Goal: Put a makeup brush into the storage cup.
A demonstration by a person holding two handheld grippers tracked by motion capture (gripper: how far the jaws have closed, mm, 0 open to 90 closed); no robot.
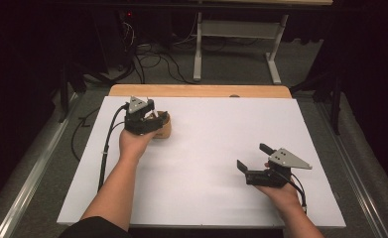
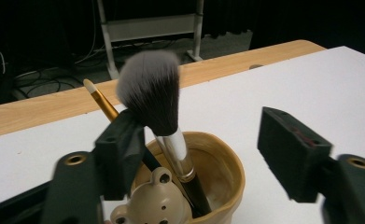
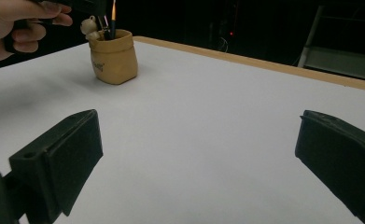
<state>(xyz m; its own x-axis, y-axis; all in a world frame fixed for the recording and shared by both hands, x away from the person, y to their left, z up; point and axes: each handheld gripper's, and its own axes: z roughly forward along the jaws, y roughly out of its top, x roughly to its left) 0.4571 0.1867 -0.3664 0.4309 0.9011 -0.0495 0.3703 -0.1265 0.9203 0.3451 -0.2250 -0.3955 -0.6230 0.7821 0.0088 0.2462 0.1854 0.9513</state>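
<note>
A tan ceramic cup [image 2: 227, 179] with a small bear figure [image 2: 159, 205] on its rim stands at the back left of the white mat [image 1: 206, 148]. In it stand a fluffy powder brush [image 2: 150, 93] with a silver ferrule and a thin gold-handled brush [image 2: 101, 102]. My left gripper [image 2: 206, 149] hovers over the cup [image 1: 164, 131], jaws apart on either side of the powder brush, whose bristles lie close to the left jaw. From above, the left gripper [image 1: 149, 116] covers the cup's top. My right gripper [image 1: 253, 156] rests open at the front right, nothing between its jaws [image 3: 201, 158].
The cup [image 3: 114, 58] with the brushes shows far off in the right gripper view, the left hand [image 3: 12, 23] above it. A wooden table edge [image 1: 196, 90] runs behind the mat. Beyond it stand a table frame [image 1: 236, 44] and floor cables [image 1: 147, 59].
</note>
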